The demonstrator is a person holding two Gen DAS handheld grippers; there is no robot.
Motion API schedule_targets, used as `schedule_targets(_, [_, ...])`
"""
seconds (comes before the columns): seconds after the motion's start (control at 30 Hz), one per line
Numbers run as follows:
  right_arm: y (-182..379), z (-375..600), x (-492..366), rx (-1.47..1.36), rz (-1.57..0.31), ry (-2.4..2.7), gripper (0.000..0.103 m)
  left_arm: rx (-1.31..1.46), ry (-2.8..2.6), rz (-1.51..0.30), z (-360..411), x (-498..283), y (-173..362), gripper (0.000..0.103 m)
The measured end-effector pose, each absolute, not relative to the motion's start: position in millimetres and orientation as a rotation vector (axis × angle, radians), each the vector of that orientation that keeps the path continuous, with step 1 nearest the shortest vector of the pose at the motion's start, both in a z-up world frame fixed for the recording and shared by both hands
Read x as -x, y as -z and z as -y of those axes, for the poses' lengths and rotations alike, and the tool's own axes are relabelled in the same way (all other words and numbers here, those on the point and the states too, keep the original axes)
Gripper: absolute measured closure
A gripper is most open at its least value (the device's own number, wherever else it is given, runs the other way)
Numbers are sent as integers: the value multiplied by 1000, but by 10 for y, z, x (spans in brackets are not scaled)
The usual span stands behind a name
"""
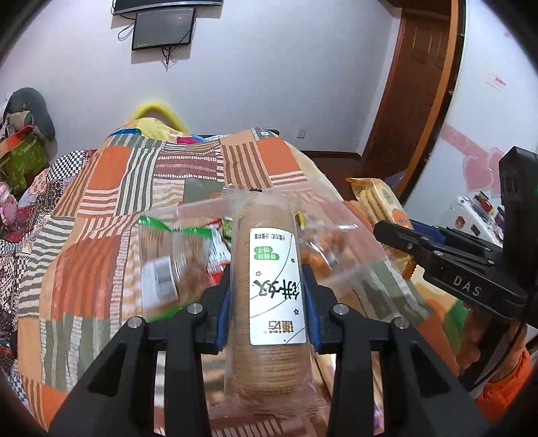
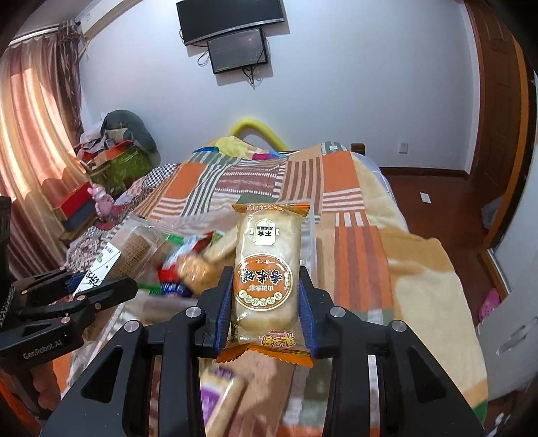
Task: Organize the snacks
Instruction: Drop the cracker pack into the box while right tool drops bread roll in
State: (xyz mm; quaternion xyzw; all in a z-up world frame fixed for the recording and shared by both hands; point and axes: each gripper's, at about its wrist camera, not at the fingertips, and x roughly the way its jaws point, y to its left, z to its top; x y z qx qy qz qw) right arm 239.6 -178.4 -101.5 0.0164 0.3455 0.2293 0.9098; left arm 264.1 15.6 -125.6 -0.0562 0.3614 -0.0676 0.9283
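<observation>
Snacks held: left tongs (image 1: 269, 302) clamp a biscuit sleeve (image 1: 269, 295), right tongs (image 2: 265, 302) clamp a rice-cracker pack (image 2: 267, 285).

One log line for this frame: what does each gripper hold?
left gripper: shut on clear-wrapped round brown biscuit stack | right gripper: shut on orange-edged rice cake packet | both lifted above patchwork bedspread

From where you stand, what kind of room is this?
Most likely a bedroom in a home: a bed under a patchwork quilt, a wall-mounted TV, and curtains at the window.
</observation>
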Motion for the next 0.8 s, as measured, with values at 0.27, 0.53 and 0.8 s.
schedule_targets(0.27, [1128,1644,-2791,-35,-763,-453,71,113,104,-771,-216,-3105,1367,67])
schedule_targets(0.53, [1231,1517,-2969,16,-809,-463,71,103,89,-802,-230,-3372,1548,67])
schedule_targets(0.8, [1256,1505,-3039,40,-834,-477,70,76,35,-785,-185,-3404,1579,64])
